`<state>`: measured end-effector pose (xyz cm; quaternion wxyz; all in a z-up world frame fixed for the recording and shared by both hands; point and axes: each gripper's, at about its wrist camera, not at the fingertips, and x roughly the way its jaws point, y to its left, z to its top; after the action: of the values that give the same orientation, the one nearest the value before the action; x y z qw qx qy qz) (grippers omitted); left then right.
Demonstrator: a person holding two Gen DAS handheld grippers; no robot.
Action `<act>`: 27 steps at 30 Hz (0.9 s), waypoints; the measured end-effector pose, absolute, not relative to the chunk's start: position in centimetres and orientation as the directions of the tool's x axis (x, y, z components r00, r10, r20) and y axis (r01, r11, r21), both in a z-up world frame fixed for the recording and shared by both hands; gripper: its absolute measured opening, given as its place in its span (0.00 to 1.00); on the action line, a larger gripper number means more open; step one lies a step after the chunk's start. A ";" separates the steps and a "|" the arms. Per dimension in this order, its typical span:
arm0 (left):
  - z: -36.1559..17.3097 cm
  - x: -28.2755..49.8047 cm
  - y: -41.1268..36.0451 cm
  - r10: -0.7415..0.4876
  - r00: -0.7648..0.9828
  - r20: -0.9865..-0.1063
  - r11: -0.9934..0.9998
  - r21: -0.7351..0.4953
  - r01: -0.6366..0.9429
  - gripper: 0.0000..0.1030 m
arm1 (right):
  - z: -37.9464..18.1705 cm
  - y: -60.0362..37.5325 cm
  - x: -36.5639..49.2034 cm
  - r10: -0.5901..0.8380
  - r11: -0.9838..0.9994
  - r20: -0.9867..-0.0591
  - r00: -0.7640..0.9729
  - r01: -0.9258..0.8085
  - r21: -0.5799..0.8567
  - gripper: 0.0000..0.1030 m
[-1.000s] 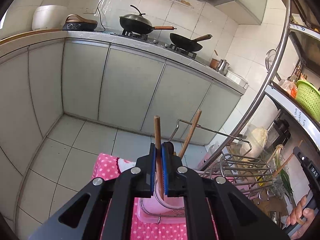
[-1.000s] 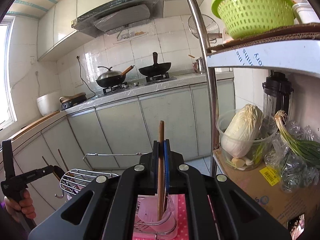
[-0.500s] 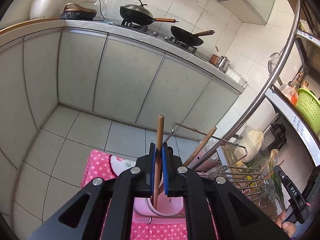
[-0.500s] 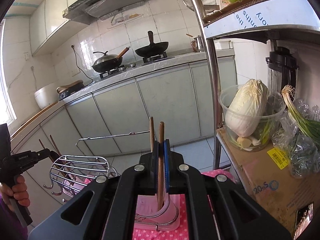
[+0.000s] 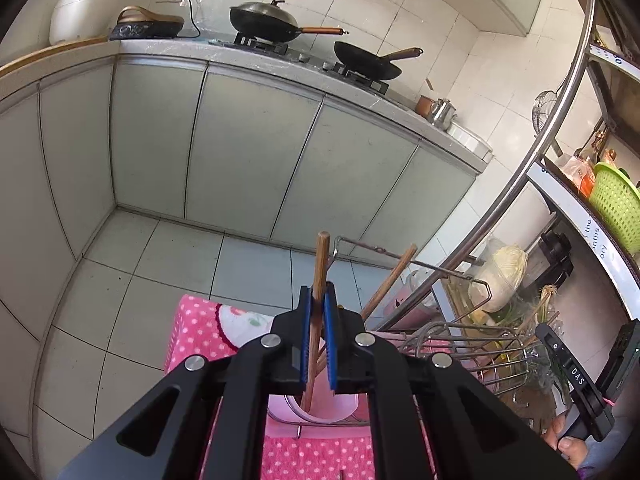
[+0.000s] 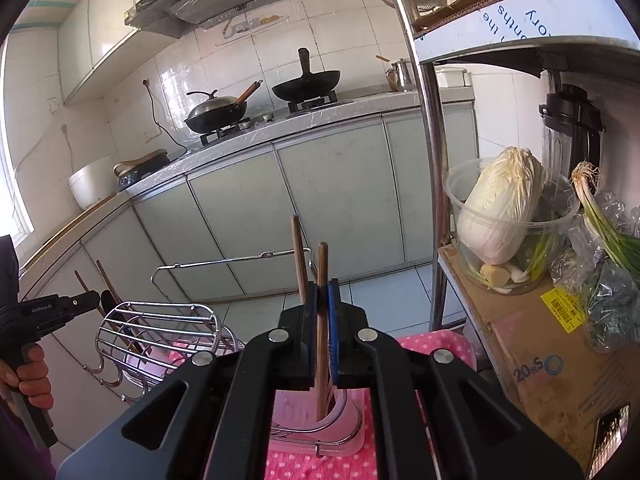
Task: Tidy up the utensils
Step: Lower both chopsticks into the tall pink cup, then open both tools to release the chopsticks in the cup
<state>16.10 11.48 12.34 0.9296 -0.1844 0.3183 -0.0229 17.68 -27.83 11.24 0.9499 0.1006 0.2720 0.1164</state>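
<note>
Kitchen setting: pale green cabinet doors [image 5: 256,152] run under a counter across the upper half of both views, with a lidded wok [image 5: 264,20] and an open black pan [image 5: 366,65] on the stove at top centre. A white rice cooker [image 5: 82,16] sits at upper left of the left view. A metal shelf post [image 6: 430,152] stands right of centre in the right view, beside a tub holding a cabbage [image 6: 500,208] and green onions [image 6: 600,224] at right.

Low in both frames, a pink polka-dot cloth [image 5: 192,328] covers the table. On it stands a pink utensil holder [image 6: 340,420] in a wire frame, next to a chrome wire rack [image 6: 160,332].

Left gripper [image 5: 318,332]: blue pads pressed together on a wooden chopstick [image 5: 320,272], held nearly upright with its lower end inside the pink holder's mouth. A second wooden stick [image 5: 390,284] leans to the right of it.

Right gripper [image 6: 322,332]: pads likewise clamped on a wooden chopstick [image 6: 322,280], upright, lower end down in the holder. Another stick [image 6: 299,260] rises just left of it, tilted slightly left.
</note>
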 end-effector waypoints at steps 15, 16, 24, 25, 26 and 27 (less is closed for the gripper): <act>13.9 17.5 10.2 -0.137 0.750 -0.647 0.979 -0.202 0.005 0.05 | 11.1 -28.1 17.9 0.284 0.950 -0.504 0.816 -0.169 0.262 0.05; 13.2 17.7 10.0 -0.146 0.739 -0.658 0.978 -0.209 0.007 0.05 | 11.1 -28.1 17.9 0.281 0.951 -0.505 0.816 -0.167 0.260 0.05; 10.6 18.2 10.2 -0.185 0.719 -0.670 0.958 -0.287 -0.022 0.07 | 10.7 -28.0 18.3 0.279 0.953 -0.538 0.796 -0.162 0.254 0.08; 10.5 18.1 10.3 -0.181 0.721 -0.669 0.958 -0.285 -0.024 0.10 | 10.6 -28.0 18.4 0.282 0.952 -0.546 0.789 -0.160 0.260 0.10; 10.5 18.0 10.4 -0.179 0.726 -0.664 0.959 -0.284 -0.023 0.12 | 10.5 -28.1 18.4 0.287 0.950 -0.545 0.788 -0.163 0.266 0.18; 10.6 17.9 10.4 -0.181 0.729 -0.661 0.958 -0.284 -0.020 0.15 | 10.4 -28.1 18.3 0.300 0.946 -0.542 0.785 -0.172 0.274 0.26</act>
<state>17.88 10.39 10.61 0.9195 -0.1373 0.3658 -0.0437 18.30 -28.12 10.41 0.9389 0.1054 0.3025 0.1258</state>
